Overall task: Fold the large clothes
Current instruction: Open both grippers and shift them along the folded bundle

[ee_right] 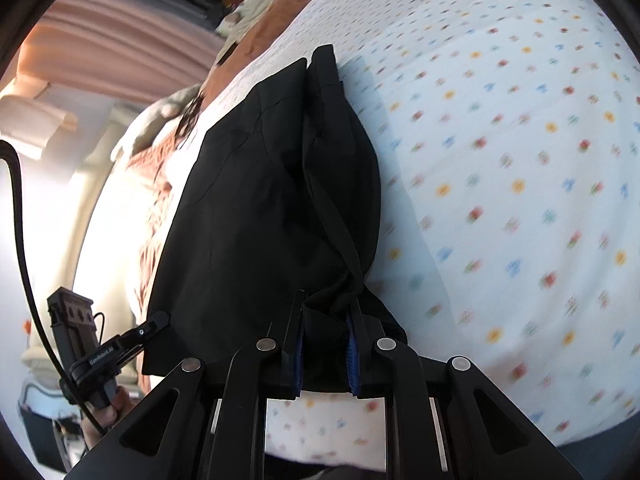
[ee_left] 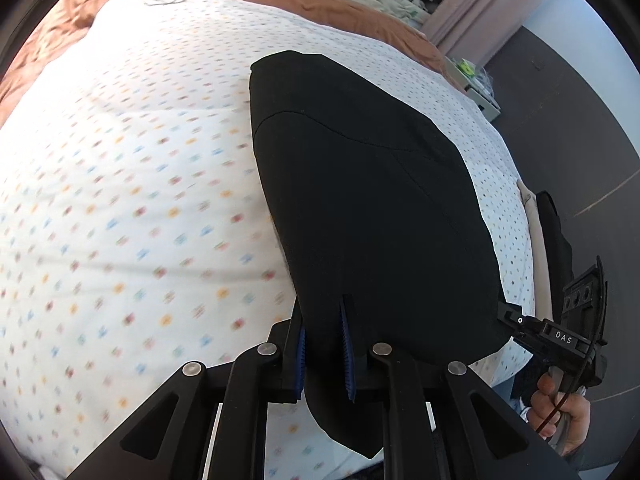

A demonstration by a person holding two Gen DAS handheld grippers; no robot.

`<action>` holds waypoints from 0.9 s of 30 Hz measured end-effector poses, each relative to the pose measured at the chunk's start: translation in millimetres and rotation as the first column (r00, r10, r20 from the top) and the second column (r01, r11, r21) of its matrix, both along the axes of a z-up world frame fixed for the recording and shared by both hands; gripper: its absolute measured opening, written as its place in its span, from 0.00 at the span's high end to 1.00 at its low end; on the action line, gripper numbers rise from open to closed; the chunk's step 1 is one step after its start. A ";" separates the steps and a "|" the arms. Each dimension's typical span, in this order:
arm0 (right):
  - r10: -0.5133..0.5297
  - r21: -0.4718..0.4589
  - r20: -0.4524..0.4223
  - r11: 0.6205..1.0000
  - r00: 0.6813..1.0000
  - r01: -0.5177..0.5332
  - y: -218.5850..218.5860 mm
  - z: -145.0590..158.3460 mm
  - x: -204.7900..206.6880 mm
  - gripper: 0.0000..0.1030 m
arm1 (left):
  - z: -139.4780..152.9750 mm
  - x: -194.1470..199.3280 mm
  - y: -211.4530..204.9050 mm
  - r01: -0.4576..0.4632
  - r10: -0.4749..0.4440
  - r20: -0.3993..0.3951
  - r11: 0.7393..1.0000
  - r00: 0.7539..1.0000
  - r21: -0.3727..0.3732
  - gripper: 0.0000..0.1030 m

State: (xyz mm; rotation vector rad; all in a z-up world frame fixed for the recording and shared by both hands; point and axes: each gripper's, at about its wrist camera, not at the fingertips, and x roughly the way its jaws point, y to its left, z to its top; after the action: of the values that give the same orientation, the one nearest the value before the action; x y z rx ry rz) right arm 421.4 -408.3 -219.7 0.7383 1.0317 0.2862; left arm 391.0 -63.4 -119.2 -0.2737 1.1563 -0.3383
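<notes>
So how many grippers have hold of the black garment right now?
2. The left gripper pinches the black garment at its near edge; the right gripper clamps a bunched near corner. Nothing else visibly grips it.

1. Read "DAS" in white letters on the black body of the right gripper (ee_left: 516, 326), at the lower right of the near claw in the left wrist view.
2. Read "GenRobot.AI" in white on the black body of the left gripper (ee_right: 154, 322), left of the near claw in the right wrist view.
</notes>
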 end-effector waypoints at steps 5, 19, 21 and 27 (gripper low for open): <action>0.066 -0.020 0.000 0.998 0.998 -0.066 32.6 2.4 -15.6 0.83 | 3.9 -24.0 22.9 -0.034 0.034 -0.007 0.999 0.999 0.002 0.85; 0.076 -0.128 -0.048 0.988 0.996 -0.081 28.8 5.2 -40.2 0.61 | -4.3 -30.9 50.6 -0.101 0.095 -0.067 0.992 0.993 -0.080 0.28; 0.067 -0.120 -0.021 0.990 0.998 -0.069 20.5 11.8 -37.9 0.44 | 0.8 -27.7 55.9 -0.130 0.128 -0.033 0.988 0.991 -0.088 0.20; 0.054 -0.083 0.025 0.995 0.998 -0.052 8.4 24.3 -7.5 0.28 | 1.3 -1.5 58.9 -0.159 0.158 -0.018 0.983 0.987 -0.092 0.20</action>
State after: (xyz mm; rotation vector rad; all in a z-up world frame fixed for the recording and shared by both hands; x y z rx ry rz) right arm 413.9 -399.9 -195.5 0.6315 1.0324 0.2972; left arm 389.5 -4.5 -117.9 -0.4474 1.1224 -0.2509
